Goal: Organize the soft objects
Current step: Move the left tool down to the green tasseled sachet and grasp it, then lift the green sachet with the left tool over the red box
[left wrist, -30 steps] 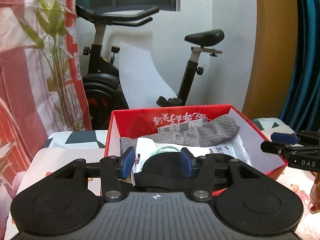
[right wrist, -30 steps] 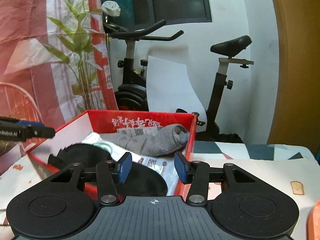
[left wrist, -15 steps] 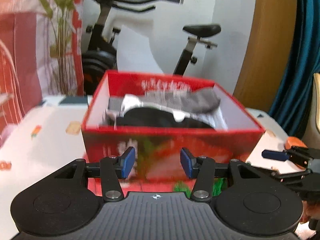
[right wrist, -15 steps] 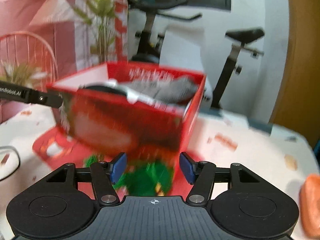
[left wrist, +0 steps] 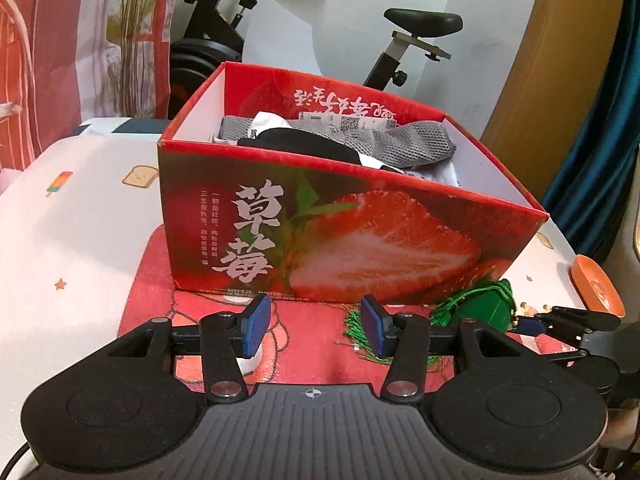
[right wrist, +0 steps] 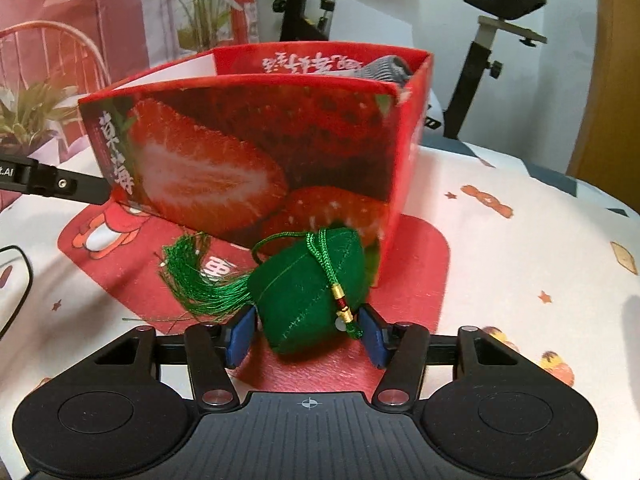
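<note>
A red strawberry-print box stands on a red mat, with a grey knit item and a black soft item inside. A green stuffed sachet with a tassel lies on the mat against the box's near corner. My right gripper reaches around it, jaws closing, and its blue pads sit close on both sides of the sachet. My left gripper is open over the mat in front of the box, with nothing between its fingers. The sachet lies to its right.
The table has a white cloth with small cartoon prints. An orange dish sits at the right edge. A black cable lies at the left. An exercise bike and a plant stand behind the table.
Both grippers came down from above the box's opening to table level in front of it. The green sachet now lies between the right gripper's fingers.
</note>
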Tool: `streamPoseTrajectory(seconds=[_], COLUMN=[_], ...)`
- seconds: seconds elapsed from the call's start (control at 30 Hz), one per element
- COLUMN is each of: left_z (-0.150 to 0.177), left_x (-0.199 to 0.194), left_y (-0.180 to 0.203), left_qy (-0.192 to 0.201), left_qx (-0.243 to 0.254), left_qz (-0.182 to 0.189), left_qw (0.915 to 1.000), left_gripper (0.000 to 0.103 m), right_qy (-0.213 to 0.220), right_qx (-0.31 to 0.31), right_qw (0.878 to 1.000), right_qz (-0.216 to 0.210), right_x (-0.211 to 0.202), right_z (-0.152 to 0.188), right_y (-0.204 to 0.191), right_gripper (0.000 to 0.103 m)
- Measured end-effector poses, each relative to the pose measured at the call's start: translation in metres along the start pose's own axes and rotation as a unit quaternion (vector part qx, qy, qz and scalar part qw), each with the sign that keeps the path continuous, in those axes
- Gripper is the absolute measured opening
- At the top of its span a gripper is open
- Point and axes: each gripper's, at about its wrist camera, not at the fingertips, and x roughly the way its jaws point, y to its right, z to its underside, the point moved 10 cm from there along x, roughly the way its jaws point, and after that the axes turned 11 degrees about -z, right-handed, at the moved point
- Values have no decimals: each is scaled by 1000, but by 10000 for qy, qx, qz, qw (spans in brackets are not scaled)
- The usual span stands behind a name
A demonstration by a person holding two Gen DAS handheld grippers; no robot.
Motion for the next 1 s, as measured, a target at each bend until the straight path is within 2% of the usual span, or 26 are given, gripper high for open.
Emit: streamPoseTrajectory(seconds=[0.47, 0.63, 0.8, 1.0], left_z=[15, 21, 30, 33], left_x=[10, 13, 19, 18], left_y=[17, 20, 25, 23], left_qy=[-382, -523, -729, -762], left_qx=[-212, -341, -381, -461], left_qz=[472, 676, 844, 923], left_qw=[9979, 9958, 9930, 9917], left_gripper=[52, 52, 52, 49], right_qy=[-231, -231, -262, -187], right_qx=[-738, -784, -866, -854], right_qw=[9935, 9913, 9902, 9906], right_qz=[-835, -1029, -1064, -1048], right_x=[38, 43, 45, 37], right_z=[-19, -22, -20, -22], right_y=[-78, -100, -110, -109], right_gripper=[49, 49, 49, 47])
